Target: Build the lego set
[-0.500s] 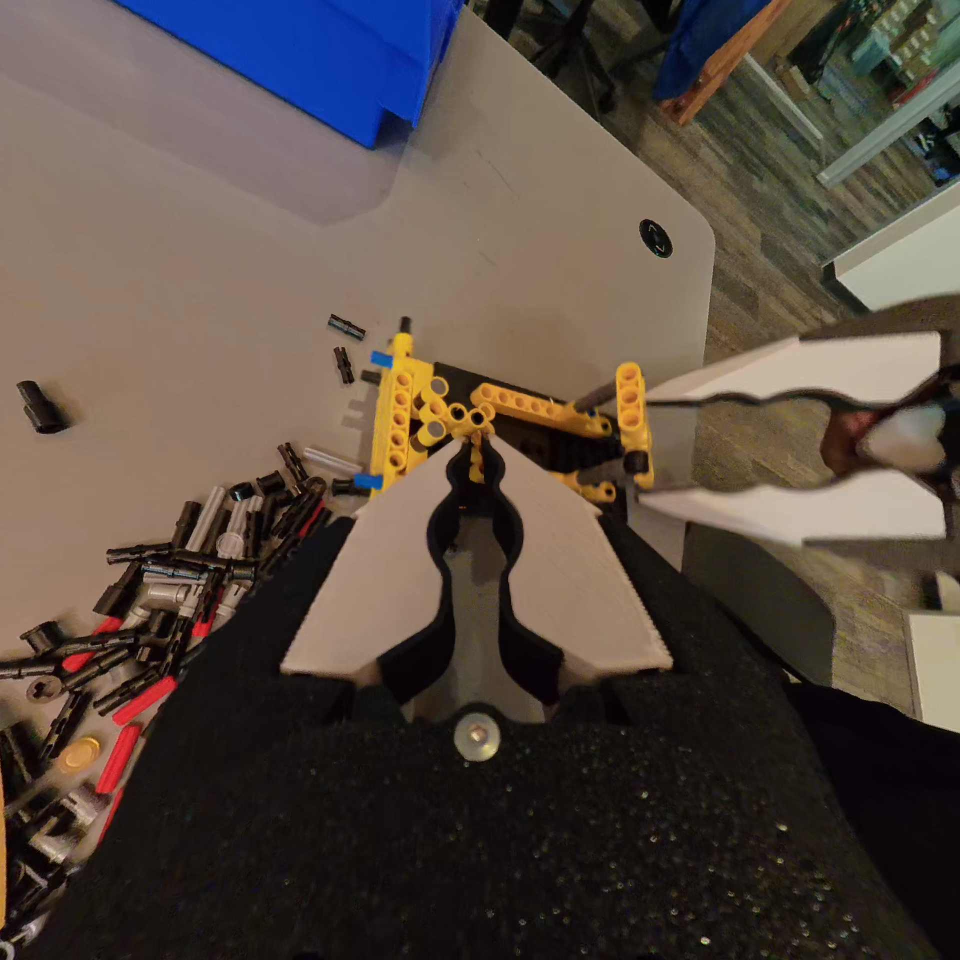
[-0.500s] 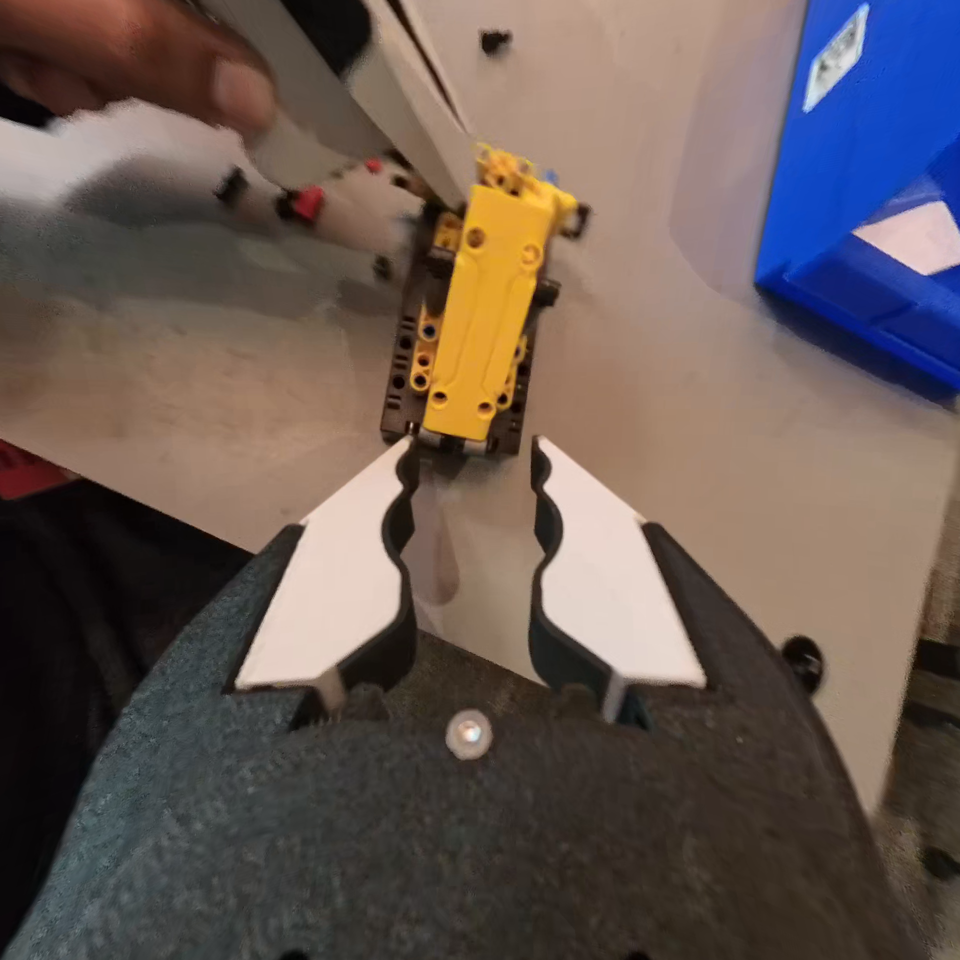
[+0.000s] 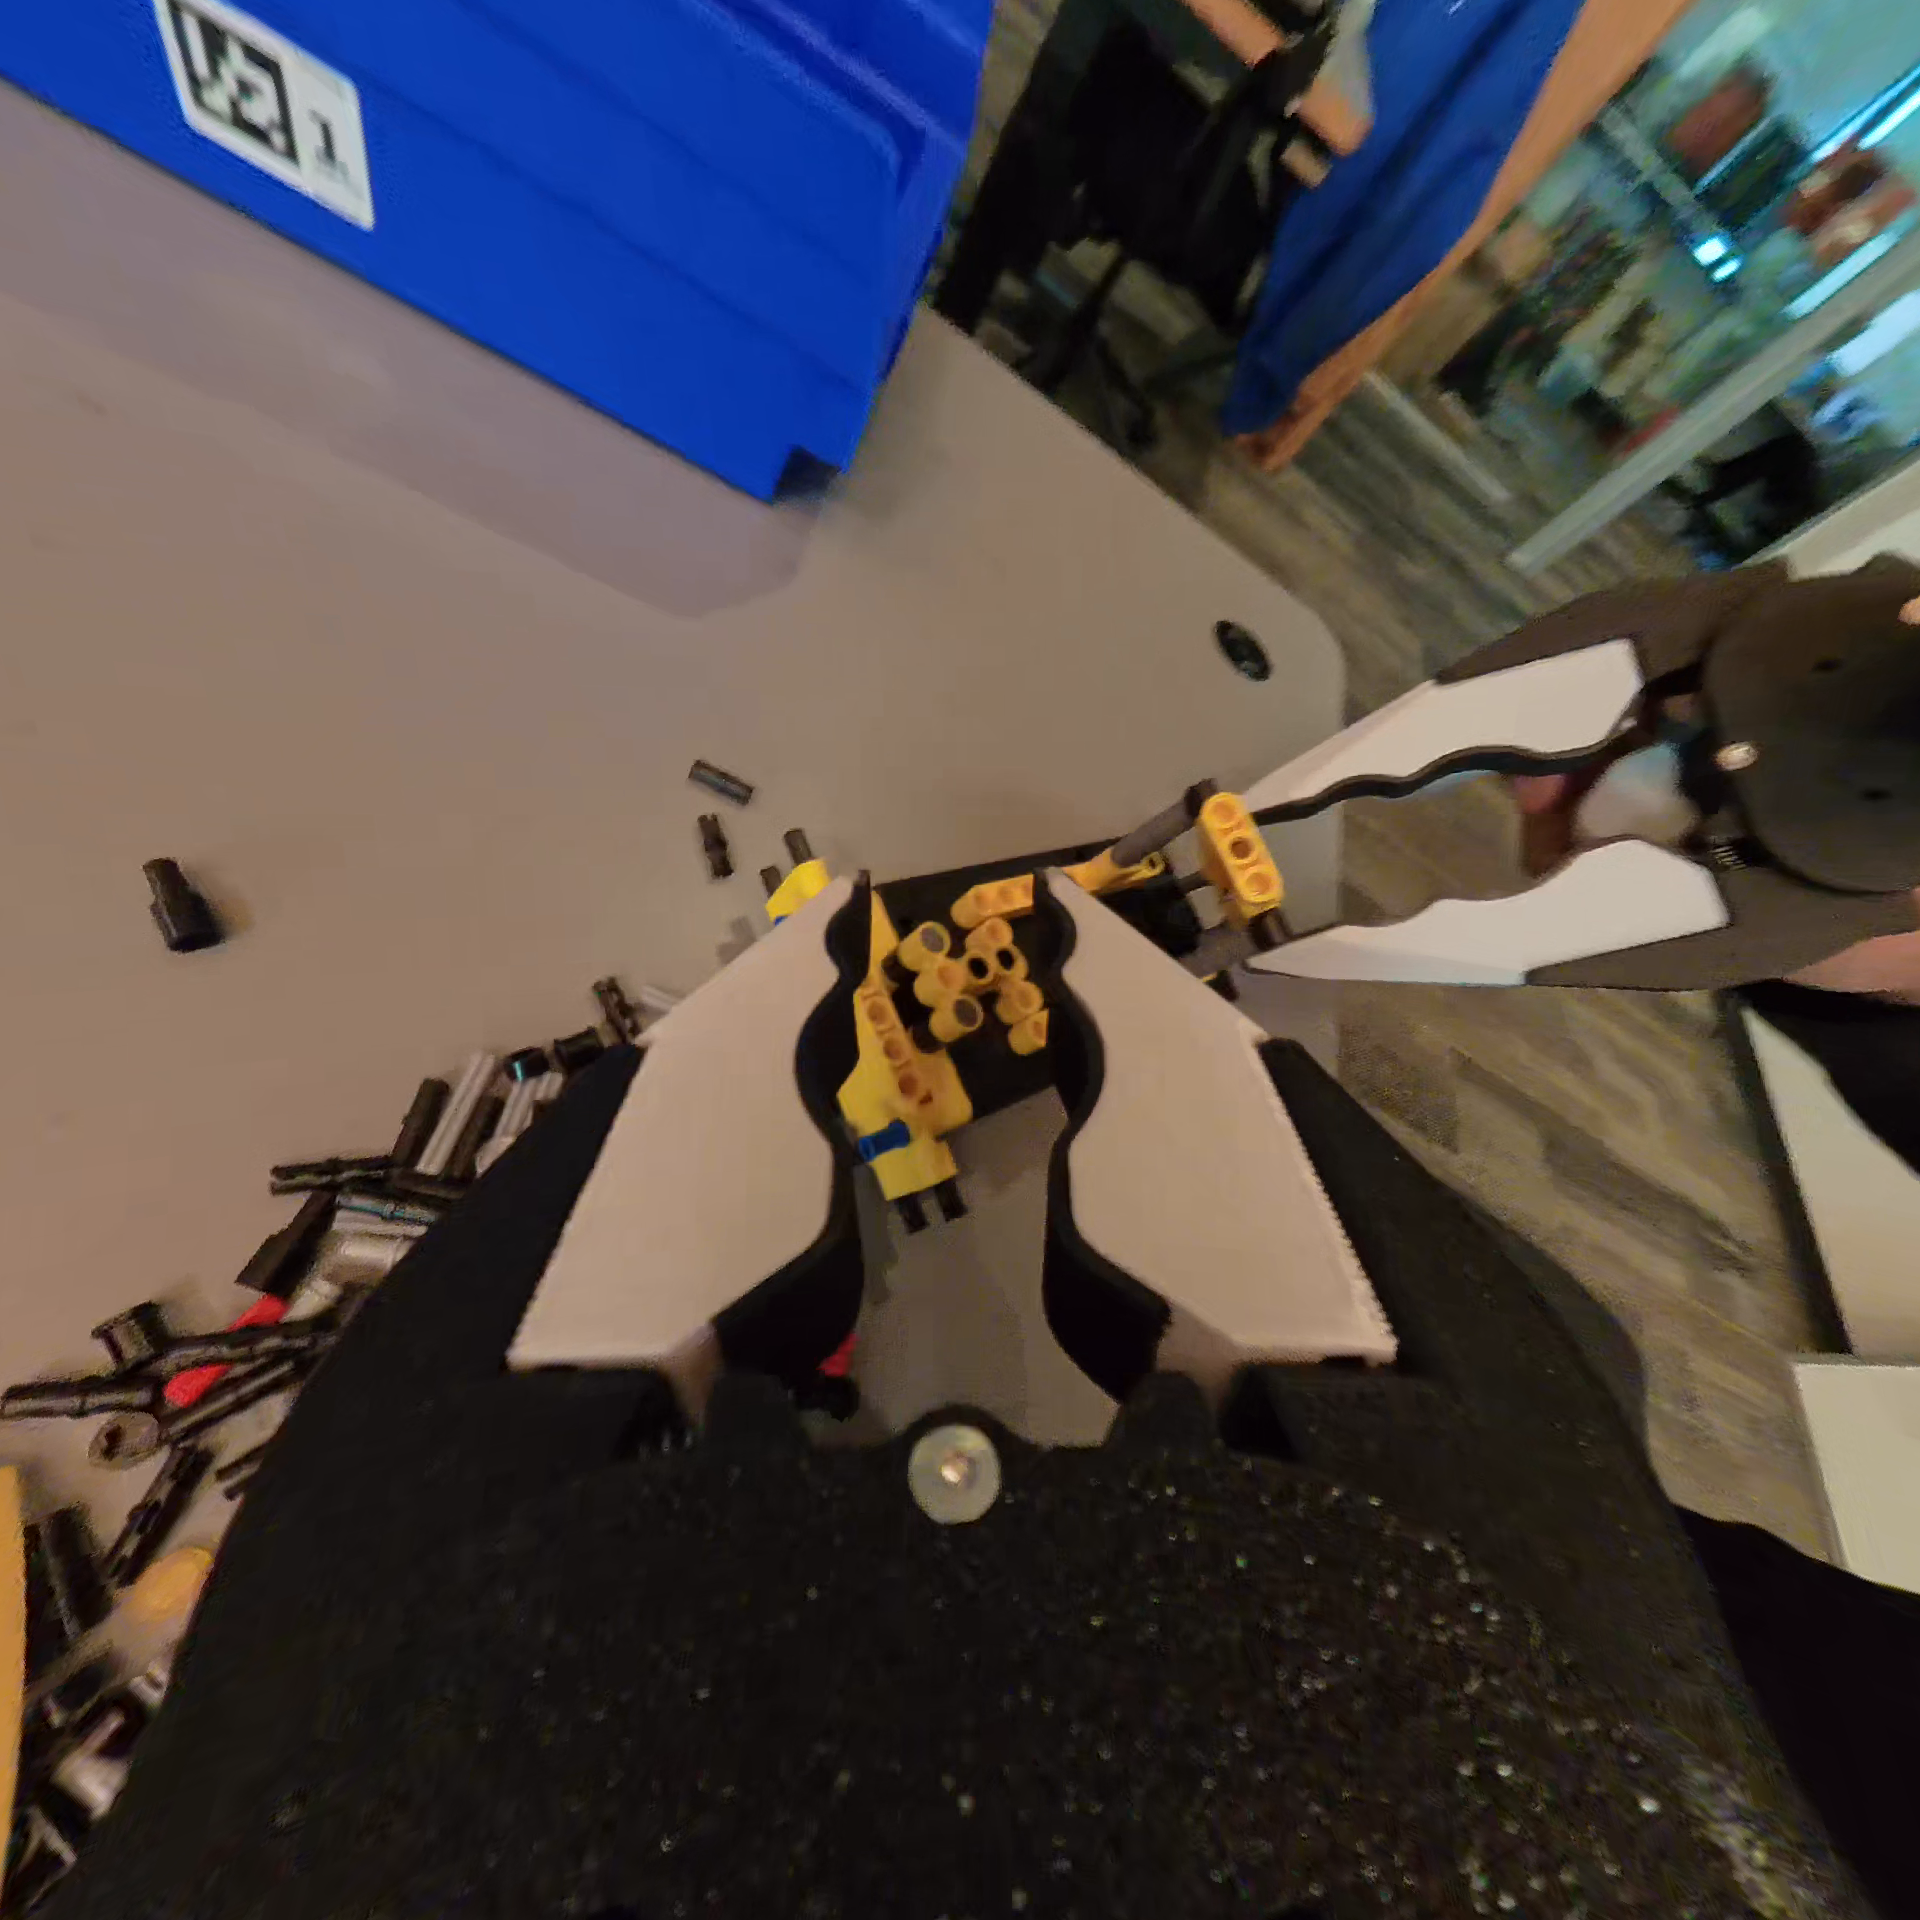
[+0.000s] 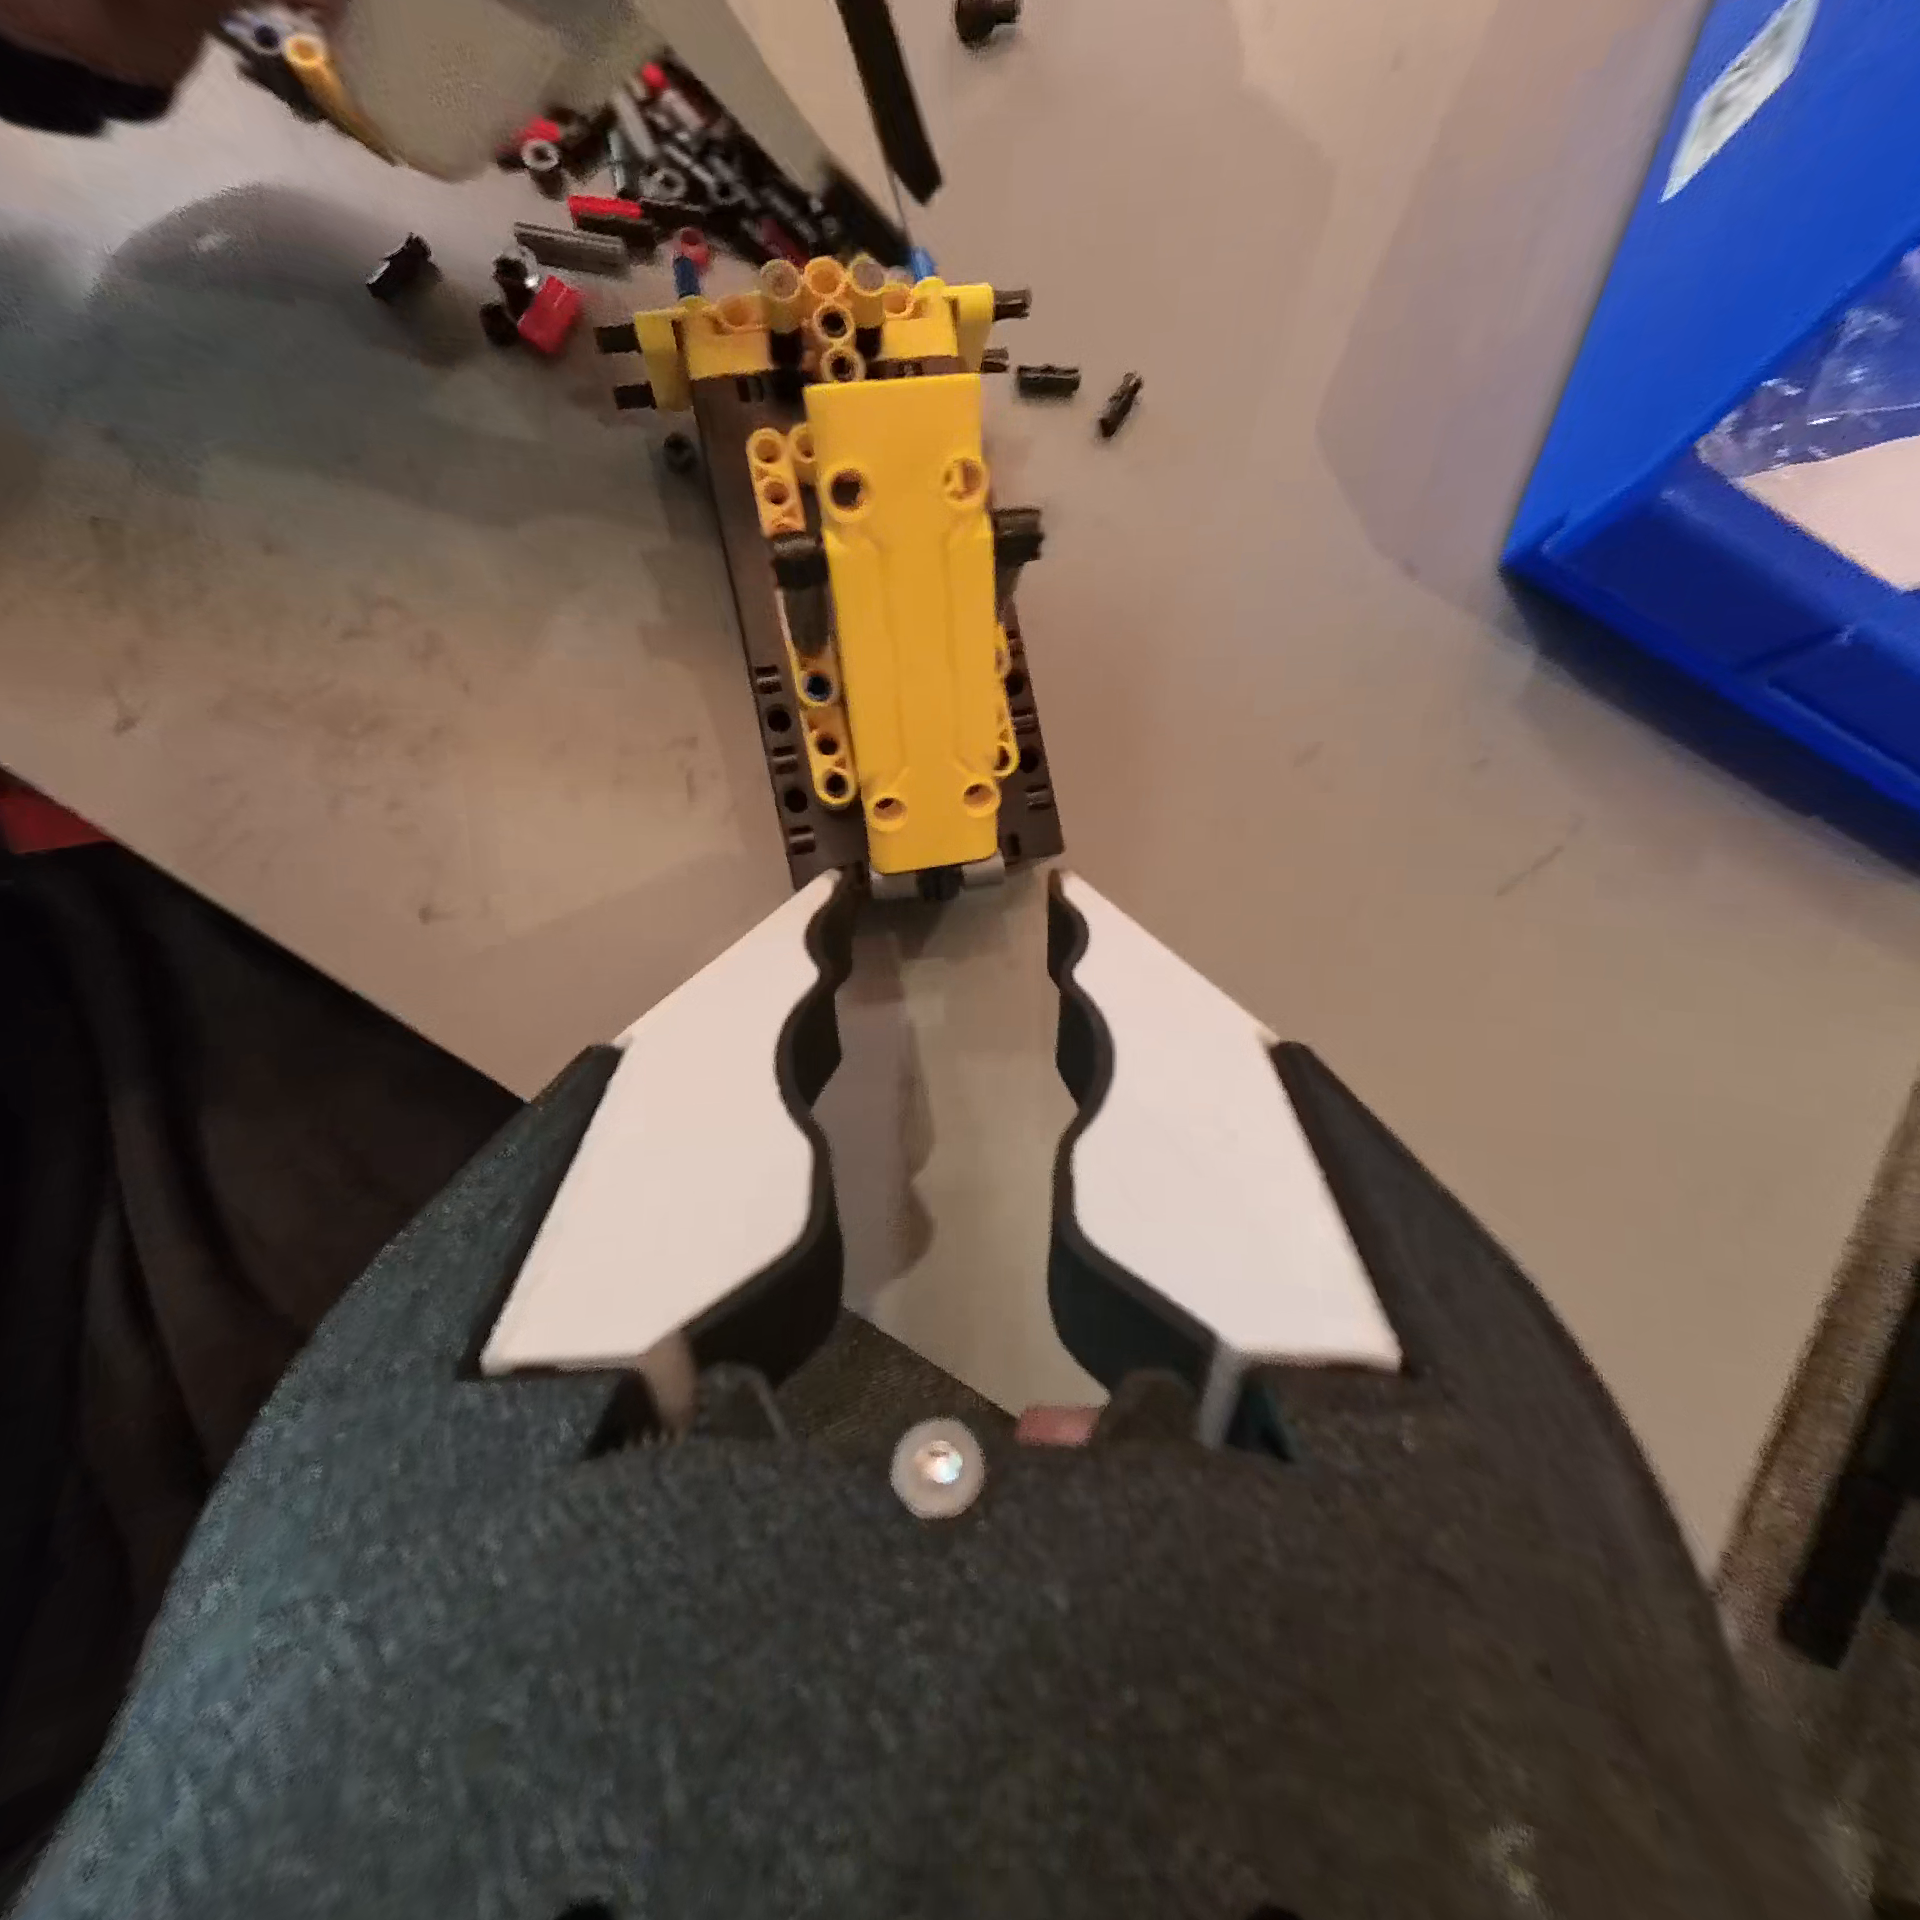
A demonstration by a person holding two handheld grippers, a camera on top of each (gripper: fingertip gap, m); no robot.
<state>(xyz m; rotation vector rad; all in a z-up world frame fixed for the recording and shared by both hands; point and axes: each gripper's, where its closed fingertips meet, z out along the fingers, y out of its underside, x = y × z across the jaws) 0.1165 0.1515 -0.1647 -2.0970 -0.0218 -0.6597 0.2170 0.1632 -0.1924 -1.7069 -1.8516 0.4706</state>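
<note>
My left claw (image 3: 951, 904) is spread, its fingers straddling the yellow-and-black brick model (image 3: 935, 1023) without pinching it, so the model lies loose on the grey table (image 3: 468, 675). My right claw (image 4: 945, 883) is spread too, its tips just at the model's near end, at about 3 o'clock in the left wrist view. With one claw at each end, the model seems fenced in rather than gripped. Loose pins and axles (image 3: 343, 1205) lie heaped at 8 o'clock, near the model. A blue bin (image 3: 582, 208) stands at 11 o'clock, well apart.
</note>
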